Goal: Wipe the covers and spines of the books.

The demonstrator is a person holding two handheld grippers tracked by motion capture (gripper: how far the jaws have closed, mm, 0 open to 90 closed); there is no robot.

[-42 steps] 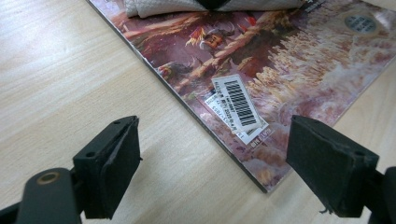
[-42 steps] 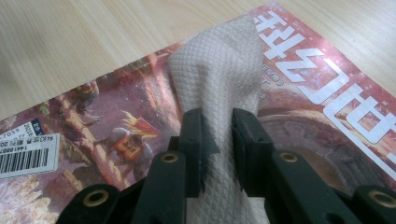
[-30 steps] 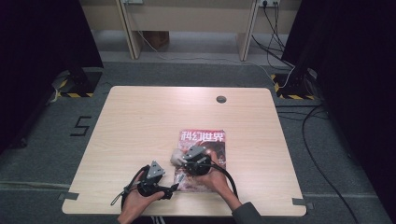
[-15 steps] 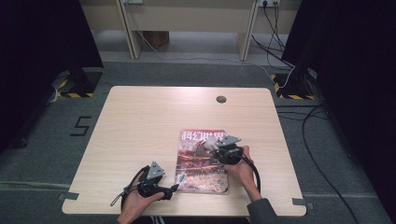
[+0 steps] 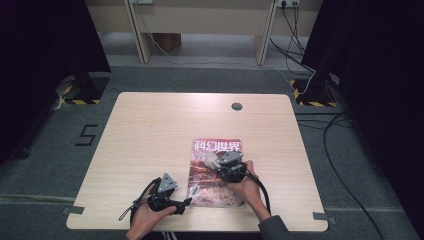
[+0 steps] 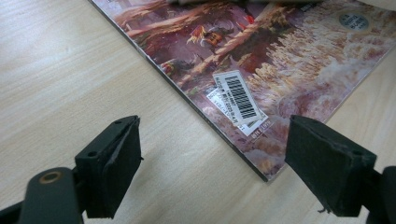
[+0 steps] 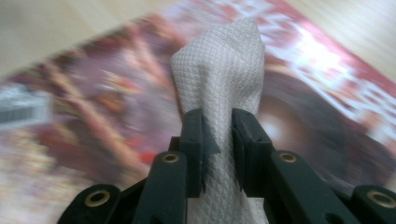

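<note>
The right gripper (image 7: 217, 140) pinched a tissue (image 7: 224, 70) over the magazine (image 5: 216, 172); the left gripper (image 6: 210, 168) stood open, so wiping could have slid the magazine.

Left gripper (image 6: 212, 172): jaws wide apart, nothing between the pads, low over the wooden table (image 6: 60, 79). Magazine (image 6: 261, 60) lies flat on the table; its near corner reaches between the jaws. Barcode sticker (image 6: 238, 100) sits on the cover just inside that corner.
</note>
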